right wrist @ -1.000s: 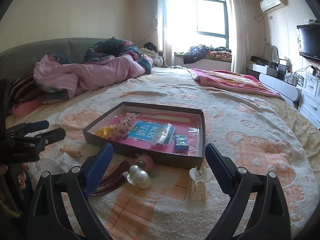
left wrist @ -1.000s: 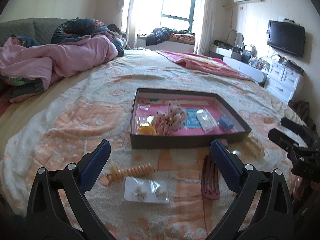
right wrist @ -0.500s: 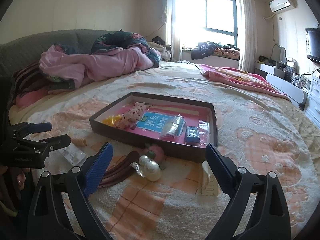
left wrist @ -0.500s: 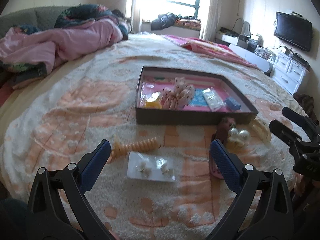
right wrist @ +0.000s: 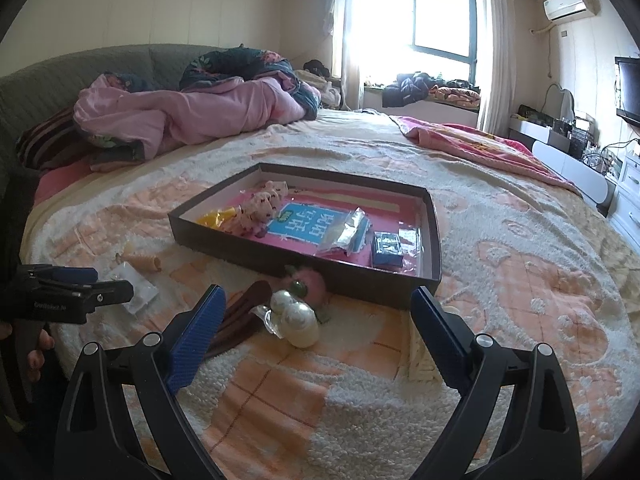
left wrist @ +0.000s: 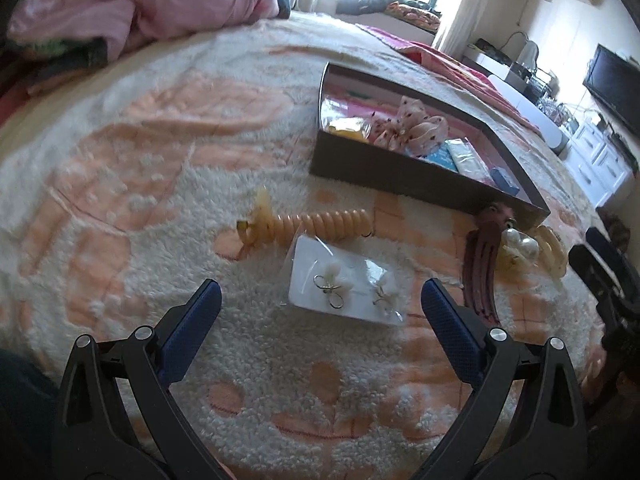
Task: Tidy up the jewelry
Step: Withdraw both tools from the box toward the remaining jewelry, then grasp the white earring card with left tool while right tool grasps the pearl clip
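Observation:
A dark shallow box (left wrist: 400,178) (right wrist: 256,256) lies on the bed with a dotted scrunchie (left wrist: 408,128), a blue card and small packets inside. In front of it lie a white earring card (left wrist: 344,290), an orange spiral hair tie (left wrist: 312,222), a maroon hair clip (left wrist: 480,276) (right wrist: 236,320), a pearl piece (right wrist: 296,316) and a cream claw clip (left wrist: 554,248) (right wrist: 420,354). My left gripper (left wrist: 318,306) is open and empty, low over the earring card. My right gripper (right wrist: 316,312) is open and empty, over the pearl piece.
The bed has a fluffy cream and orange blanket (right wrist: 520,280). A pink duvet (right wrist: 192,112) is heaped at the far left. A white dresser (left wrist: 600,160) and a TV stand at the right. The left gripper also shows in the right wrist view (right wrist: 72,292).
My left gripper has dropped and moved forward toward the earring card, tilting down. My right gripper has moved slightly closer to the pearl piece. Both stayed open.

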A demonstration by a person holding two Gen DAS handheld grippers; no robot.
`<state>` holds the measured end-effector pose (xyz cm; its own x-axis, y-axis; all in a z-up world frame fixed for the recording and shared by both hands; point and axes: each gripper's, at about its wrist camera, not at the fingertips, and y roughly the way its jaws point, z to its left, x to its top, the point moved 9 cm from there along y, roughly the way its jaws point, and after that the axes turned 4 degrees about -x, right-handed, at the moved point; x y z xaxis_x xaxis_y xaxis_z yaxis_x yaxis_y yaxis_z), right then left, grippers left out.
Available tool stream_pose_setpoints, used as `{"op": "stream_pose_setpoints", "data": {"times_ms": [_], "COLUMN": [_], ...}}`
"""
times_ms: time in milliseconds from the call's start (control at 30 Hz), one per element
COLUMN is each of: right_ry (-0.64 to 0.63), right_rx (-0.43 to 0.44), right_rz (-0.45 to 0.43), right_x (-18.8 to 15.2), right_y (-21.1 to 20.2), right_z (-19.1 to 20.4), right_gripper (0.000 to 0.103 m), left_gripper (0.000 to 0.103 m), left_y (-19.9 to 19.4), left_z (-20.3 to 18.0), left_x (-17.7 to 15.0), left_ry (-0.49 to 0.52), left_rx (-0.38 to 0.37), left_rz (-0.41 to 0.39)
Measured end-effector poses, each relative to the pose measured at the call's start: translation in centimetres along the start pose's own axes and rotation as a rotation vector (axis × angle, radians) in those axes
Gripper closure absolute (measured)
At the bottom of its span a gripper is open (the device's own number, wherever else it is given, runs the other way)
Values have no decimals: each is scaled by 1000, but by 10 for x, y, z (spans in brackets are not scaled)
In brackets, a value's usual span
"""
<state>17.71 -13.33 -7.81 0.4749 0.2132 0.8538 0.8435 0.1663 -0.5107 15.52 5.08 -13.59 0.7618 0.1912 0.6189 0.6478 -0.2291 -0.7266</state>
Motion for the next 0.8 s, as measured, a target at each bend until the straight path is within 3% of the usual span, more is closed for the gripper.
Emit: {"op": "stream_pose_setpoints", "data": {"times_ms": [333,533,800], "right_ry": [-25,-16,-15], "right_rx": [-11,11,86], "right_rz": [78,140,159], "right_x": [-17,-26,-28], "right_y": [31,51,60], "right_z": [3,6,18], "right_gripper": [13,29,47], "left_gripper": [12,23,41], "left_y": [12,21,26], "left_z": [-19,-34,-34], "left_x": [1,2,1], "left_ry": [62,130,166], "left_rx": [-49,-41,5], "left_rz": [5,12,18]}}
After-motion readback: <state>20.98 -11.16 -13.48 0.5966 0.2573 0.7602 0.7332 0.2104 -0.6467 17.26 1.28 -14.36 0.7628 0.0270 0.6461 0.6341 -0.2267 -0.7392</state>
